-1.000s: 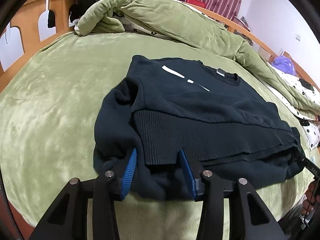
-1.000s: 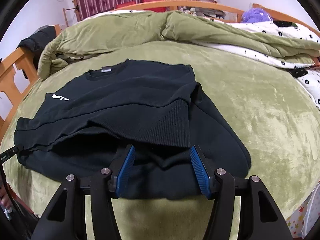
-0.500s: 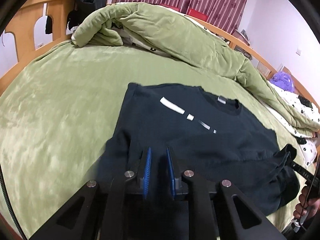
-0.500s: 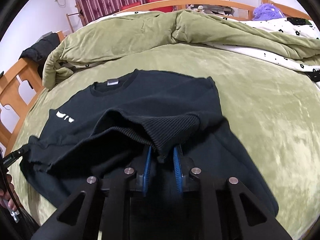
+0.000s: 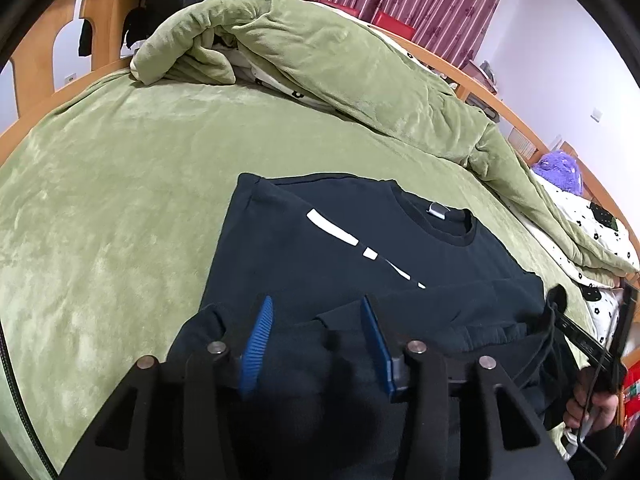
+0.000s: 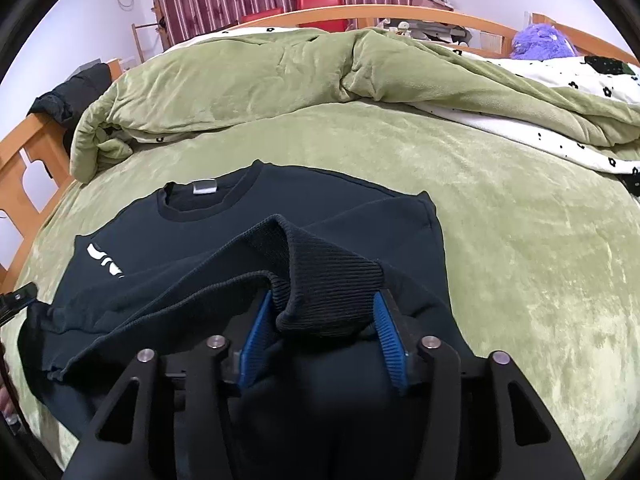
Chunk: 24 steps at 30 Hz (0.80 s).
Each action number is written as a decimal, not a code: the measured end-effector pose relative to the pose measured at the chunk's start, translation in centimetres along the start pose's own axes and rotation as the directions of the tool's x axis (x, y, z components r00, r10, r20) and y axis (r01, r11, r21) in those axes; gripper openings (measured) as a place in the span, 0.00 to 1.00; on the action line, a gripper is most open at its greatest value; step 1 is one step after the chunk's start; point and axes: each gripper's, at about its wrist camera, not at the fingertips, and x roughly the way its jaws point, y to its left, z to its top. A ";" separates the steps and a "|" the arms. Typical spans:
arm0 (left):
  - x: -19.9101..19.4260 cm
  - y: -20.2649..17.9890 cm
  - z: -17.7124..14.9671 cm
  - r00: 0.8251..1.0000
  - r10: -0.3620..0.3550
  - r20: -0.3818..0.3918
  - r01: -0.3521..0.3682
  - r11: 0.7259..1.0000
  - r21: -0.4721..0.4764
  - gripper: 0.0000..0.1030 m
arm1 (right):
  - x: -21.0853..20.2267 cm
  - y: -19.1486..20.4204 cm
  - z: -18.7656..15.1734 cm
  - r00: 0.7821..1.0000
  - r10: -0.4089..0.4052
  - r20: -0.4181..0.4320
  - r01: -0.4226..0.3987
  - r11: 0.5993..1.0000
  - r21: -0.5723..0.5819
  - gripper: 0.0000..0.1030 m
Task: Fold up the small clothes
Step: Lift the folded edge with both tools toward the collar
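Observation:
A black sweatshirt (image 5: 340,248) with white chest marks and a grey collar label (image 6: 204,187) lies on the green bed cover (image 5: 120,208). Its lower part is folded up toward the collar. My left gripper (image 5: 316,332) hovers over the folded left edge. Its jaws are opening, with loose dark cloth between the blue pads (image 5: 256,336). My right gripper (image 6: 320,332) is at the right edge, also opening. The ribbed hem (image 6: 332,280) bunches slack between its pads (image 6: 390,340). The right gripper (image 5: 580,340) and the hand holding it (image 5: 592,404) show in the left wrist view.
A rumpled green quilt (image 6: 260,80) is heaped along the far side of the bed, over a white flowered sheet (image 6: 560,76). A wooden bed frame (image 5: 40,60) with dark clothes hung on it stands at the left. A purple plush (image 6: 540,40) sits at the back right.
Both grippers shut on the sweatshirt's hem and carried it forward toward the collar. Their jaws have since parted again, and the hem now lies slack between the pads.

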 end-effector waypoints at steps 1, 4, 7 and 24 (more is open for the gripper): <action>-0.3 0.2 -0.2 1.000 0.001 -0.001 -0.001 1.000 0.000 0.43 | 0.3 0.2 0.2 1.000 -0.007 -0.001 0.007 1.000 -0.007 0.52; -1.3 0.4 -0.6 1.000 0.012 0.001 -0.012 1.000 0.014 0.47 | 0.8 0.4 0.9 0.999 -0.032 0.004 0.032 0.999 -0.005 0.52; -2.3 0.7 -1.1 1.000 0.031 0.006 -0.031 0.999 0.034 0.50 | 0.0 0.2 1.5 0.999 -0.022 0.031 0.021 0.999 0.030 0.52; -2.1 0.4 -5.4 0.995 -0.007 -0.102 0.015 0.996 0.083 0.49 | -4.2 0.6 -2.3 1.000 0.006 0.018 -0.006 0.999 -0.033 0.53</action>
